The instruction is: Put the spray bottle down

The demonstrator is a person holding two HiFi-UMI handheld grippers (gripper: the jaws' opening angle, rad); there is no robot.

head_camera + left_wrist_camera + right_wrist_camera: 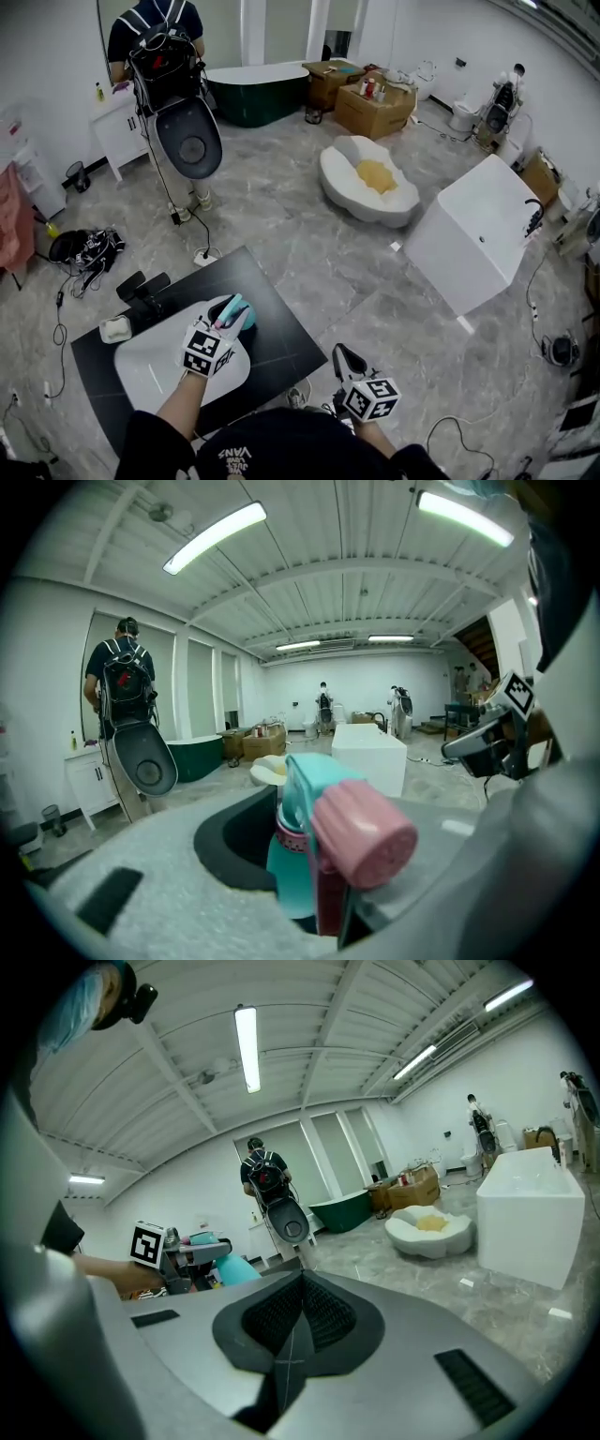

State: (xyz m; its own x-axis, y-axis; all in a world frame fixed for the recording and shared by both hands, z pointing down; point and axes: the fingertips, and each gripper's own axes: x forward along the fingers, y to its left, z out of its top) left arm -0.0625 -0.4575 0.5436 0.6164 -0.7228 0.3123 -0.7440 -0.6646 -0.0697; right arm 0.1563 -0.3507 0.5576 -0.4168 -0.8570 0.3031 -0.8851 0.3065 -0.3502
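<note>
Our left gripper (221, 328) pinches the teal spray bottle (292, 874) just below its pink-capped head, keeping it roughly upright, we judge so its base can meet the black desk (281, 337) at the lower left of the head view. Our right gripper (292, 1358), pressed together and empty, hangs aside at lower right, apparently unneeded

A black top (281, 448) with white lettering (too small to read) and black sleeves (148, 439); left gripper (232, 311) and right gripper (343, 359) each bear a black-and-white marker cube.
</note>
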